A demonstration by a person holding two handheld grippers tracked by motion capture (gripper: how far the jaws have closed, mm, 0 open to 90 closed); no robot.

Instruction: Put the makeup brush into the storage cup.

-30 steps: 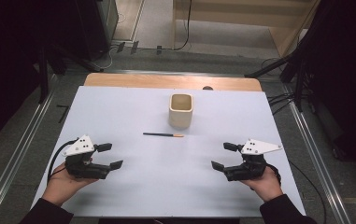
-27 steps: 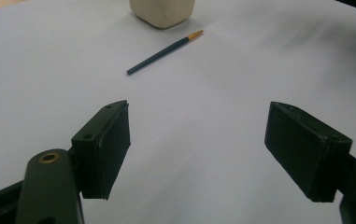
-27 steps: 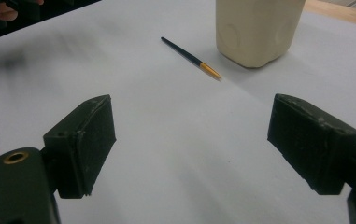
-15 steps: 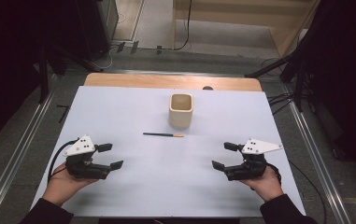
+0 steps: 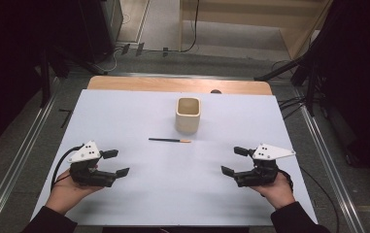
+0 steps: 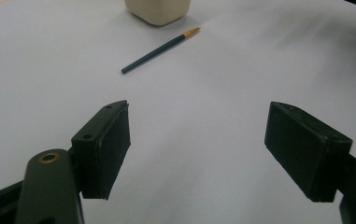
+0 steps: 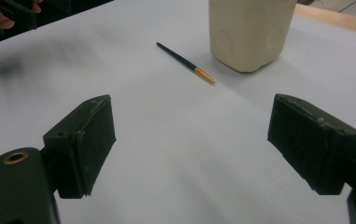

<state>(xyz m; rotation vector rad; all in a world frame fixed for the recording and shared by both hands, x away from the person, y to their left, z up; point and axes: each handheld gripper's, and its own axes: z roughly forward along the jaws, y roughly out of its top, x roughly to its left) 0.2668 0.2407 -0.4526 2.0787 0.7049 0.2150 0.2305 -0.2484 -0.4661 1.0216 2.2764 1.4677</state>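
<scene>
Left gripper [image 5: 115,163] and right gripper [image 5: 234,160]: both jaws wide apart, holding nothing, low at near table corners. Pencil [image 5: 170,140] lies flat mid-table, just in front of cup [image 5: 188,115], long axis left-right, orange tip toward right. Roughly midway between both; neither clearly nearer.

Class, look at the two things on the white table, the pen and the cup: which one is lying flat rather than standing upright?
The dark pen with the orange tip lies flat on the table, just in front of the cream cup, which stands upright with its mouth open upward.
</scene>
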